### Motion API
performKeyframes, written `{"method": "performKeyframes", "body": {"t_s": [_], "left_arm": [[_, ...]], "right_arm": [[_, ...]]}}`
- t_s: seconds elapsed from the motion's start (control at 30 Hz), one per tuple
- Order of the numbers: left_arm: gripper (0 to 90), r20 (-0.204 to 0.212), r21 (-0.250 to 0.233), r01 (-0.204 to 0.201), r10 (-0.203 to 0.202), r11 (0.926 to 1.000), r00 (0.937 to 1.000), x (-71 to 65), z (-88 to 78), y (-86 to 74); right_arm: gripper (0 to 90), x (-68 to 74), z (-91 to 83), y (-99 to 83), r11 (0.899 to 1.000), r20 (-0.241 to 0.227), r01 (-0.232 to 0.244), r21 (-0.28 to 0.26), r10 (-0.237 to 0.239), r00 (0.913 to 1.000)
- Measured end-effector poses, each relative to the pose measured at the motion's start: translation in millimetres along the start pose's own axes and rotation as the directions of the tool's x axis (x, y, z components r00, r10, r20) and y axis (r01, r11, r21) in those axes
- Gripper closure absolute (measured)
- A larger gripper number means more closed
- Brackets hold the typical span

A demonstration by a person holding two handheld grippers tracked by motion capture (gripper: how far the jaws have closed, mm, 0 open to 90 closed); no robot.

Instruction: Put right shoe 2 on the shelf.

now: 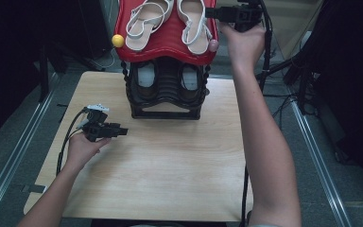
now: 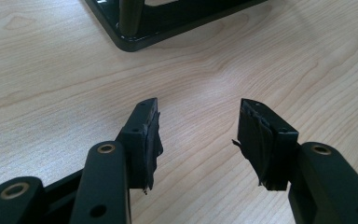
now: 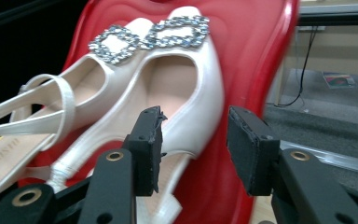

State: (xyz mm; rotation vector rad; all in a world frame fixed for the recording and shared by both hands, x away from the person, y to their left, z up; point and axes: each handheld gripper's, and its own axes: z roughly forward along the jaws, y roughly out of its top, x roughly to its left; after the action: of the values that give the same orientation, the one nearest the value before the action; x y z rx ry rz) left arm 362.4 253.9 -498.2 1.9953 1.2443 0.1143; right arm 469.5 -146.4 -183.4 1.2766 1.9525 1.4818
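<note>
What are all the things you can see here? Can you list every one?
white sandals: two, cream white with sparkly buckles, side by side on the red shelf
red shelf: one, red, top tier of the shoe rack
dark shoes: two, dark with pale insoles, on the lower tier
shoe rack: one, black frame, at the far middle of the table
yellow ball: one, yellow, at the shelf's left corner
pink ball: one, pinkish, at the shelf's right corner
table: one, light wood
left gripper: one, black, jaws open above the table
right gripper: one, black, jaws open beside the right sandal
</note>
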Motion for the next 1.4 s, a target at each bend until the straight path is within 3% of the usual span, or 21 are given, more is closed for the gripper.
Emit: {"method": "performKeyframes", "body": {"t_s": [0.7, 0.97, 1.27, 1.4], "left_arm": [[48.8, -0.003, -0.007, -0.001, 0.001, 1.0, 1.0, 1.6, -1.3, 0.9], [47.9, 0.003, -0.032, -0.003, 0.003, 0.9995, 1.0, 1.3, -2.1, 1.9], [49.4, -0.038, -0.058, -0.008, 0.006, 0.9983, 0.9993, 2.6, -1.4, 2.0], [49.4, -0.035, -0.055, -0.006, 0.004, 0.9984, 0.9994, 3.5, -1.2, 1.7]], "right_arm": [[49.2, -35.5, -1.7, -30.0, 0.999, 0.033, -0.014, 0.032, 0.013, 0.9994], [47.2, -45.4, -4.0, -46.4, 0.999, 0.036, -0.013, 0.031, 0.012, 0.9993], [45.7, -52.7, -1.2, -71.1, 0.999, 0.061, -0.024, 0.025, 0.022, 0.9979], [44.7, -58.3, -2.2, -78.8, 0.999, 0.073, -0.034, 0.03, 0.032, 0.9968]]}}
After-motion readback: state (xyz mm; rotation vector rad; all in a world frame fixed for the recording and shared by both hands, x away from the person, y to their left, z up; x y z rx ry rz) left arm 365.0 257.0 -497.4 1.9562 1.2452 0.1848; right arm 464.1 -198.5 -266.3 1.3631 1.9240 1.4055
